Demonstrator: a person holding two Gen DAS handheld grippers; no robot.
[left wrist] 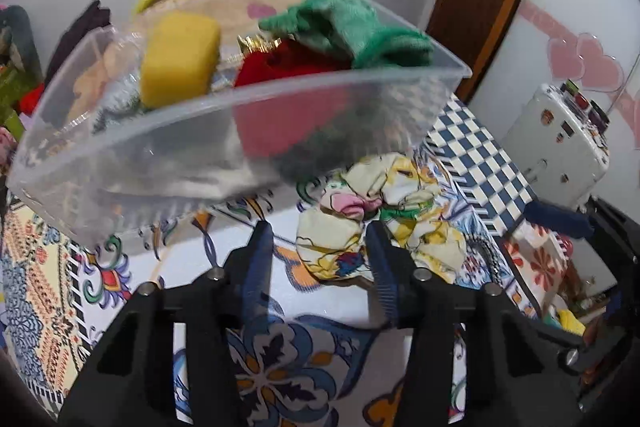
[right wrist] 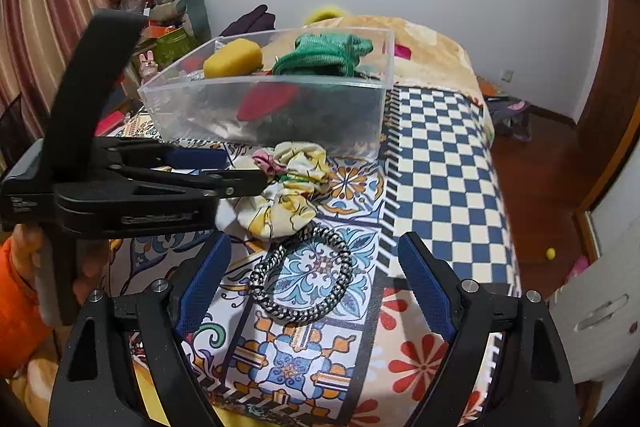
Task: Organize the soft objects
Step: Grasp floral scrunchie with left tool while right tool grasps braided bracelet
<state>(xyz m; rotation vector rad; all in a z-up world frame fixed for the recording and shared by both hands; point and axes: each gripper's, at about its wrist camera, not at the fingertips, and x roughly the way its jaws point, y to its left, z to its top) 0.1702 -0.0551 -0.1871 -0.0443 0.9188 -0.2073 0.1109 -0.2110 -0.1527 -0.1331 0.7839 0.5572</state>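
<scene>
Floral scrunchie lying just near of clear bin: light, squashy, pinch a bunched fold. Left gripper spread, seemingly empty; right gripper agape over braided band.

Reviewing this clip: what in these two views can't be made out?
- Clear plastic bin: its lower contents are a dark blur behind the frosted wall in both views; only the yellow sponge, green cloth and a red item can be told apart.
- Floral scrunchie: its left side is hidden by the left gripper in the right wrist view.
- Small yellow object on the floor: too small to identify.
</scene>
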